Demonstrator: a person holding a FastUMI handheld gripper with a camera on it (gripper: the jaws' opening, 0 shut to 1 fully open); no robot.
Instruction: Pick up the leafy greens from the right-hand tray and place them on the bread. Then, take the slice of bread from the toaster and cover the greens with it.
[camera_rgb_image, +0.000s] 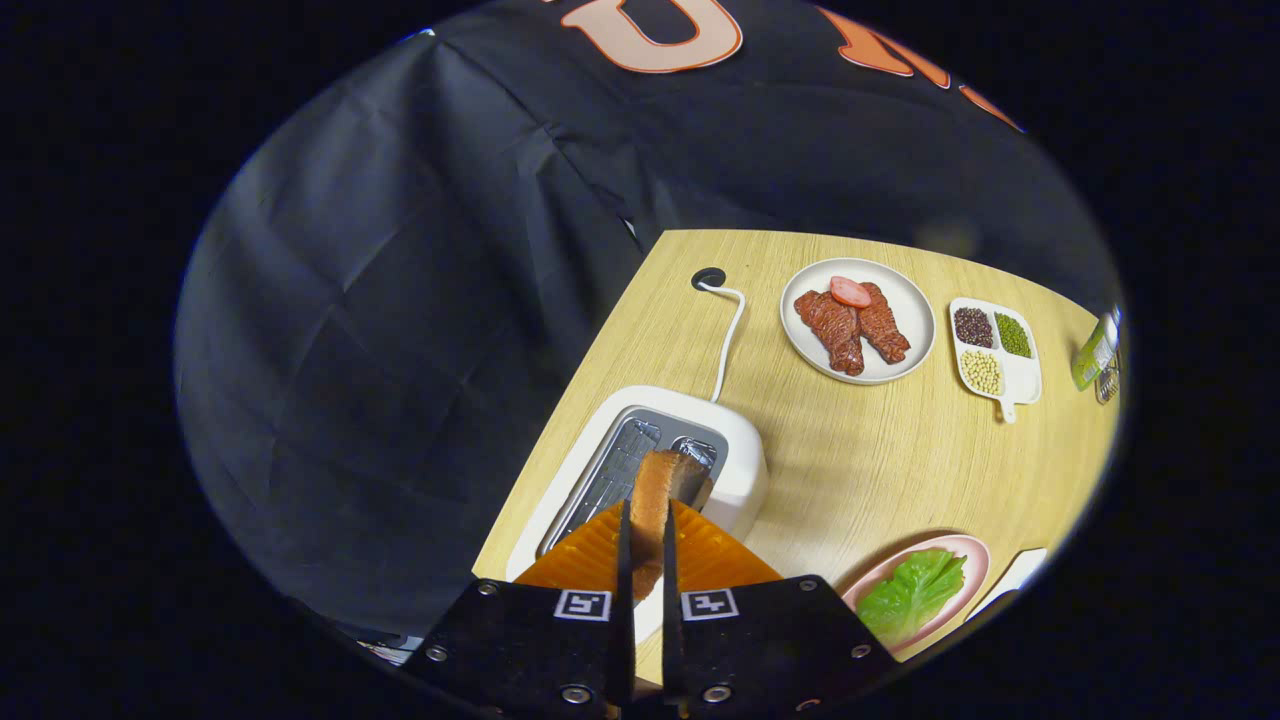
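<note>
Jaws clamped — bread slice above toaster

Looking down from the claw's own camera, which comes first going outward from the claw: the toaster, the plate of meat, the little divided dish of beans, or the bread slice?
1. Bread slice: pinched between the fingers of the claw.
2. Toaster: right beneath and just ahead of the fingers.
3. Plate of meat: well beyond the toaster, past its white cord.
4. Divided dish of beans: beside that plate, slightly farther off to the side.

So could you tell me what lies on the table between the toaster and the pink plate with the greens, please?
In the gripper view that stretch of wooden table is bare between the toaster and the pink plate of greens. The gripper grips the bread slice.
</note>
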